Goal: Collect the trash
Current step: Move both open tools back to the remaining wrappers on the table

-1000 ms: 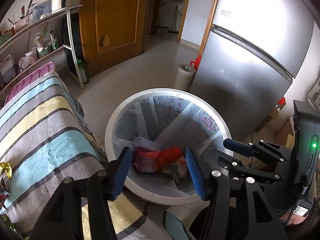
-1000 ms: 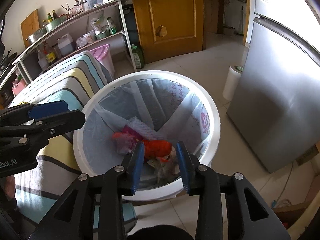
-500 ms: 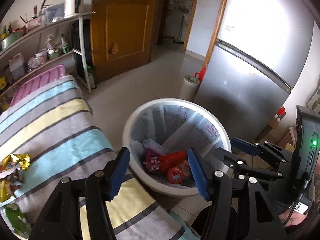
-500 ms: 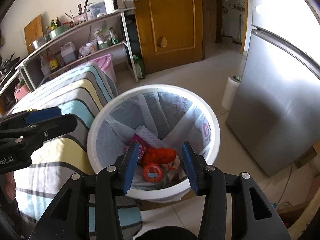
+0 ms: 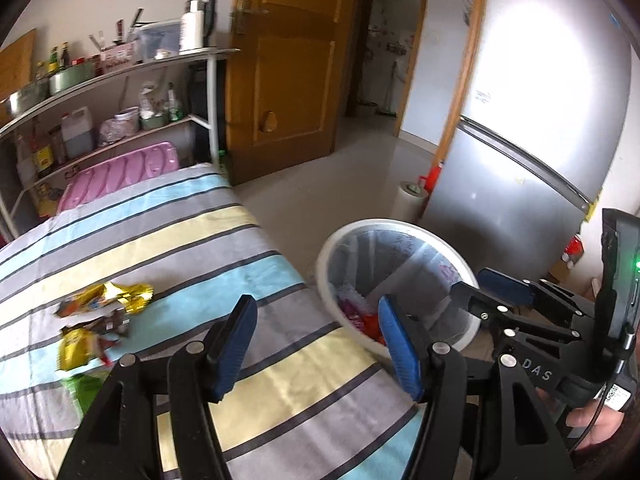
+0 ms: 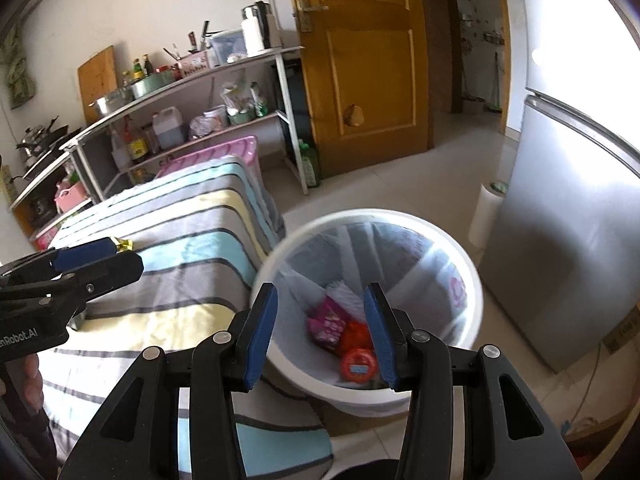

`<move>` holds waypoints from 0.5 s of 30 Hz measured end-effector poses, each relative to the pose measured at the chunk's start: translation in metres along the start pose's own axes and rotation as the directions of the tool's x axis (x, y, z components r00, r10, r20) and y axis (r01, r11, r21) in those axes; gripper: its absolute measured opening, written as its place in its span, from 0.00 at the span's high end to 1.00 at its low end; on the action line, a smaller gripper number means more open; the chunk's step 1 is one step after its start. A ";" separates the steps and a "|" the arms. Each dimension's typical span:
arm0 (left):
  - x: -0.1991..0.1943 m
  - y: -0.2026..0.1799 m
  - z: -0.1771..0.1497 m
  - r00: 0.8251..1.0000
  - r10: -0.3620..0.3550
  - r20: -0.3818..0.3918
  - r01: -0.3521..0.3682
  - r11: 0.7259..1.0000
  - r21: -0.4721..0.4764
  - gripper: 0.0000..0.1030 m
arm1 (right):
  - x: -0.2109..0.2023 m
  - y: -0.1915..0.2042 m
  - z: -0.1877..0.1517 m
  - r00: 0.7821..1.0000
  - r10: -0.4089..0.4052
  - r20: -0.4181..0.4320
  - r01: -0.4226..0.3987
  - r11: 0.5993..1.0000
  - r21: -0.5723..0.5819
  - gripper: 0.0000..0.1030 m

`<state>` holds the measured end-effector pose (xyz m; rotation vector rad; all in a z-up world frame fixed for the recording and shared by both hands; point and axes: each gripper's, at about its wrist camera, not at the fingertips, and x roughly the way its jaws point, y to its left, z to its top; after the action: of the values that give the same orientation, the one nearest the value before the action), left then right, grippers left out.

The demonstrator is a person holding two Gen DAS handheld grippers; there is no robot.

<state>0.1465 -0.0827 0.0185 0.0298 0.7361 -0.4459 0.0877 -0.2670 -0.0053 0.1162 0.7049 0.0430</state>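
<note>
Left gripper (image 5: pixel 316 344) fingers opening, nothing between them; right gripper (image 6: pixel 320 336) fingers apart, empty. Wrappers (image 5: pixel 96 320) lie near the bed's (image 5: pixel 168 240) left edge; bin (image 6: pixel 460 264) just beside its right edge. Recommend approaching the wrappers low, pinching one firmly.

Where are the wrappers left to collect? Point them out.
The wrappers lie on the striped cloth at the lower left of the left wrist view, left of the white bin.
</note>
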 end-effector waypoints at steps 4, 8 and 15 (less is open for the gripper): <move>-0.013 0.019 -0.006 0.999 0.033 0.018 -0.033 0.999 -0.031 0.36 | 0.002 0.017 0.003 0.999 0.034 0.006 -0.034 0.999 -0.021 0.55; -0.025 0.043 -0.015 0.996 0.082 0.023 -0.080 0.994 -0.068 0.36 | 0.005 0.036 0.005 0.997 0.071 0.007 -0.071 0.996 -0.052 0.55; -0.046 0.085 -0.035 0.986 0.164 0.013 -0.161 0.977 -0.137 0.35 | 0.017 0.073 0.010 0.990 0.138 -0.008 -0.138 0.984 -0.115 0.55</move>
<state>0.1289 0.0181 0.0117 -0.0430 0.7325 -0.2387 0.1073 -0.1941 0.0002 0.0538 0.6915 0.2166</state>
